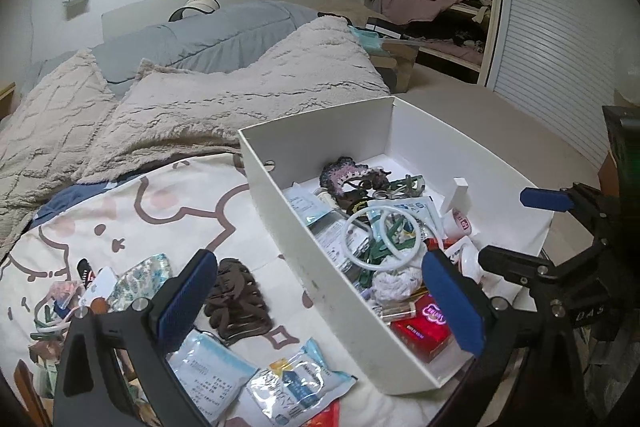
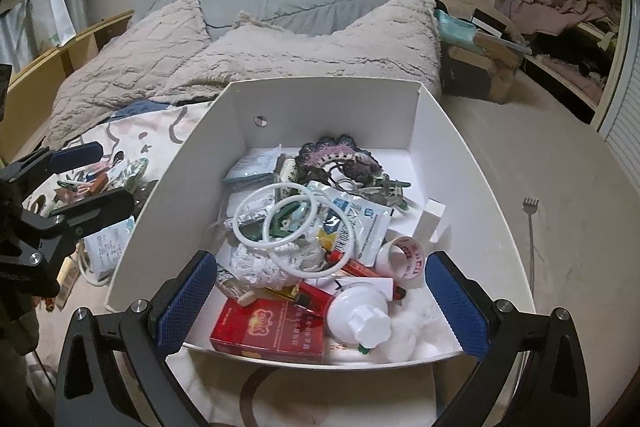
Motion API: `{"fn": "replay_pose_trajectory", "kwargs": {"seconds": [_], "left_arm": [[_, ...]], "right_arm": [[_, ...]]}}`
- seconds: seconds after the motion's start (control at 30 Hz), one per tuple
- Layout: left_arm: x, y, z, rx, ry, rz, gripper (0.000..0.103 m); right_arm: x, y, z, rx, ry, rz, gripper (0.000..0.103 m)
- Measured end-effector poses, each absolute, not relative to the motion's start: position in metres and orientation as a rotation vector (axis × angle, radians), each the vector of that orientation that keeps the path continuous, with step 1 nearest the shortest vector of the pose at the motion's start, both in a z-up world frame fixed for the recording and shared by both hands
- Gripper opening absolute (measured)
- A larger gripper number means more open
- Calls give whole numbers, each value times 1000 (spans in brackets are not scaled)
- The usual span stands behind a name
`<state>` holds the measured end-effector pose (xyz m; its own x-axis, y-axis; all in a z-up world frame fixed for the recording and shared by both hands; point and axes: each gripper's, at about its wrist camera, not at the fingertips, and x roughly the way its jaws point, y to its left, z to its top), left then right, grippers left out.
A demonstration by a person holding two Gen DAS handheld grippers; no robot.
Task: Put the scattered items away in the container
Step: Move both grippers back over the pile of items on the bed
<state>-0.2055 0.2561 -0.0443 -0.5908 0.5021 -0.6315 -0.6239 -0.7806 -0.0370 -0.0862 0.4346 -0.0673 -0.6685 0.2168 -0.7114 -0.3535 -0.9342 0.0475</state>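
Note:
A white box sits on the bed, filled with small items: white rings, a red packet, a white bottle, mask packets. Left of it on the cartoon sheet lie a brown hair claw, mask packets and a cluster of clips. My left gripper is open and empty, straddling the box's left wall. My right gripper is open and empty above the box's near end; it also shows in the left wrist view.
A fluffy beige blanket and grey duvet cover the bed behind. The floor lies right of the box with a back scratcher. An open closet with clothes stands at the back right.

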Motion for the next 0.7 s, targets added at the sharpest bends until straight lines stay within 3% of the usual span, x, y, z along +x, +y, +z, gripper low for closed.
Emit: {"fn": "replay_pose_trajectory", "kwargs": {"seconds": [0.7], "left_arm": [[-198, 144, -42, -871, 210, 2454, 103]], "right_arm": [[-107, 361, -51, -1141, 276, 2806, 103]]}}
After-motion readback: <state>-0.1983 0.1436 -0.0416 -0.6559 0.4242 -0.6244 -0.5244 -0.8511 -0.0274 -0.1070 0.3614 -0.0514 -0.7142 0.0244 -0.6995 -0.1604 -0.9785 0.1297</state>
